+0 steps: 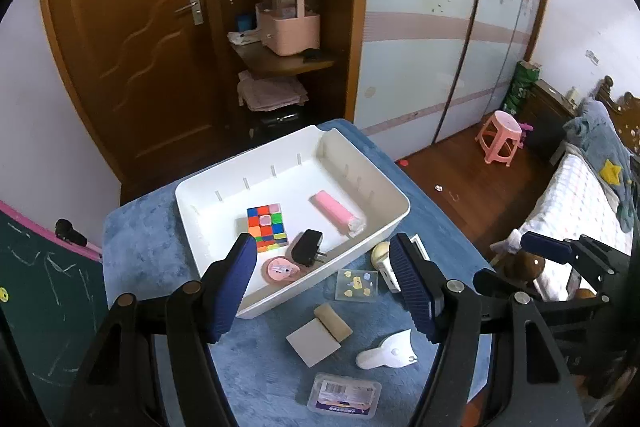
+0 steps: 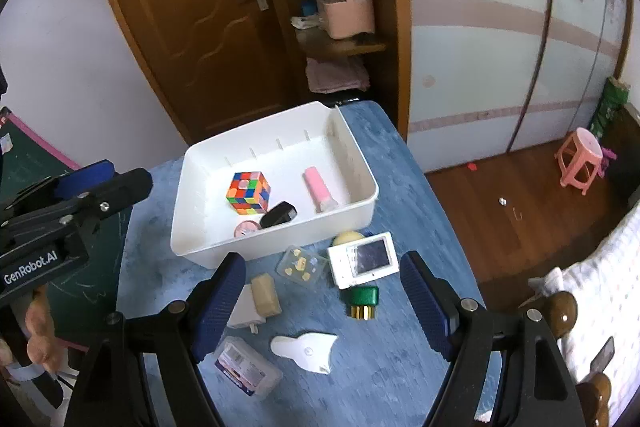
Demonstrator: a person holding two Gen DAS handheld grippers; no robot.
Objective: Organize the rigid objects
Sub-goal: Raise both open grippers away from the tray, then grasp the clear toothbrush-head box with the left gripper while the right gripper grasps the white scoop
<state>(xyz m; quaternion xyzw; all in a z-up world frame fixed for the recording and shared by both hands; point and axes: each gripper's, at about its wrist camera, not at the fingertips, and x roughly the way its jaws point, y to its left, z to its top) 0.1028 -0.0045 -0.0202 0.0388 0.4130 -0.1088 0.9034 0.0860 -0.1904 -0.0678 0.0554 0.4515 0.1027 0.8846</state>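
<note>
A: Both grippers are hovering over the bench [image 2: 400, 163] with jaws spread wide and holding nothing; the left gripper [image 1: 324, 279] is hanging above the near wall of the white bin [image 1: 400, 215], the right gripper [image 2: 322, 299] above the loose items.

B: What is already lying inside the bin?

A: A colour cube [image 2: 248, 193], a pink cylinder [image 2: 318, 189], a black plug adapter [image 2: 279, 214] and a small pink round piece [image 2: 246, 228]; everything else is sitting on the blue cloth just in front of it.

B: Which piece is looking easiest to take?

A: Probably the green-capped brush [image 2: 360, 301]; it is appearing small, stiff and light, and its flat sides are offering the pads a square hold. The white device with a screen [image 2: 366, 259] is seeming heavier and its glass fragile; I am judging its short edges the safer place to grip, away from the screen.

B: And the white scoop-shaped piece [image 2: 306, 349]?

A: Smooth plastic, likely slippery; the narrow rounded end is looking best. The clear labelled box [image 2: 248, 371] is lying low and flat, partly behind a right jaw; its long sides are inviting the pinch.
</note>
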